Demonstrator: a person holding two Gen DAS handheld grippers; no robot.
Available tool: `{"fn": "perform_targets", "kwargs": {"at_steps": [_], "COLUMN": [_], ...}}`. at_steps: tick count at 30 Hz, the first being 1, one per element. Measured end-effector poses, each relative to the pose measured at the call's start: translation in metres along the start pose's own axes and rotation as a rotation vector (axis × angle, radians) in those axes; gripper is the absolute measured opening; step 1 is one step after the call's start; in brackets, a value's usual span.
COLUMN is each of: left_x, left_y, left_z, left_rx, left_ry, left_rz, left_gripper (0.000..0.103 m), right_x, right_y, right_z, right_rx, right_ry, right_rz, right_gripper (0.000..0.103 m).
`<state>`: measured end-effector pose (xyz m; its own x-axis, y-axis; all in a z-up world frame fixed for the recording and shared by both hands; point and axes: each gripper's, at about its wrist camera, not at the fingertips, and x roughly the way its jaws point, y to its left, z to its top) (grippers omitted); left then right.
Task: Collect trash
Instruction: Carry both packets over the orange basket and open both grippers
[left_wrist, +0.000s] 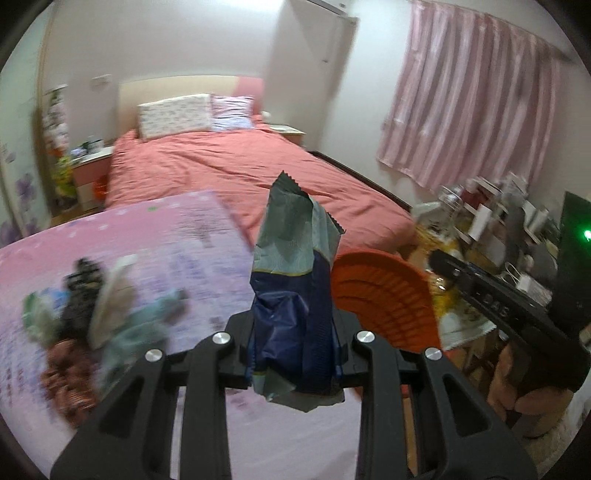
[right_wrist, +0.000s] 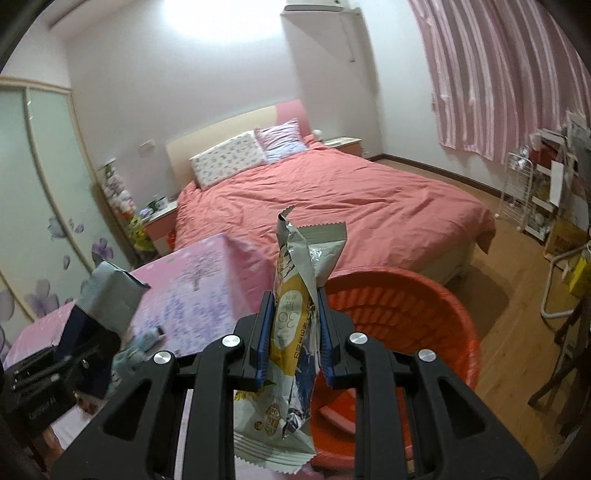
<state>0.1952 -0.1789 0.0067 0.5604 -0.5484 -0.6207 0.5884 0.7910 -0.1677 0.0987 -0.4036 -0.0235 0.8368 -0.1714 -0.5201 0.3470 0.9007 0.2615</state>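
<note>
My left gripper (left_wrist: 293, 325) is shut on a dark blue and grey-green snack wrapper (left_wrist: 295, 280) that stands upright between its jaws, above the pink table's right edge. My right gripper (right_wrist: 293, 321) is shut on a yellow and silver snack wrapper (right_wrist: 295, 332), held at the rim of the orange basket (right_wrist: 424, 295). The same basket (left_wrist: 388, 295) shows just right of the left gripper. Several more wrappers (left_wrist: 96, 295) lie blurred in a heap on the pink tablecloth (left_wrist: 166, 236). In the right wrist view the left gripper and its blue-grey wrapper (right_wrist: 110, 295) appear at the left.
A bed with a salmon cover (right_wrist: 332, 199) fills the middle ground beyond the table. A cluttered desk and shelves (left_wrist: 498, 221) stand at the right under pink curtains. A hand on the right gripper's handle (left_wrist: 532, 398) shows low right. Wooden floor (right_wrist: 509, 280) lies right of the basket.
</note>
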Motion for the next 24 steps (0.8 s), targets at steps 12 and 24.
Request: {"fn": "perform_targets", "kwargs": {"at_steps": [12,24], "left_x": [0.097,0.06], "left_y": [-0.062,0.002], "left_z": [-0.002,-0.038], "left_rx": [0.091,0.108], "left_ry": [0.103,0.072], "left_rz": [-0.025,0.184], "left_gripper": [0.053,0.081], "right_x": [0.043,0.029], "right_y": [-0.057,-0.044], "right_z": [-0.002,-0.02], "right_rx": [0.093,0.054], "right_ry": [0.063,0.051], "right_rz": [-0.027,-0.032], "right_gripper": [0.045,0.075]}}
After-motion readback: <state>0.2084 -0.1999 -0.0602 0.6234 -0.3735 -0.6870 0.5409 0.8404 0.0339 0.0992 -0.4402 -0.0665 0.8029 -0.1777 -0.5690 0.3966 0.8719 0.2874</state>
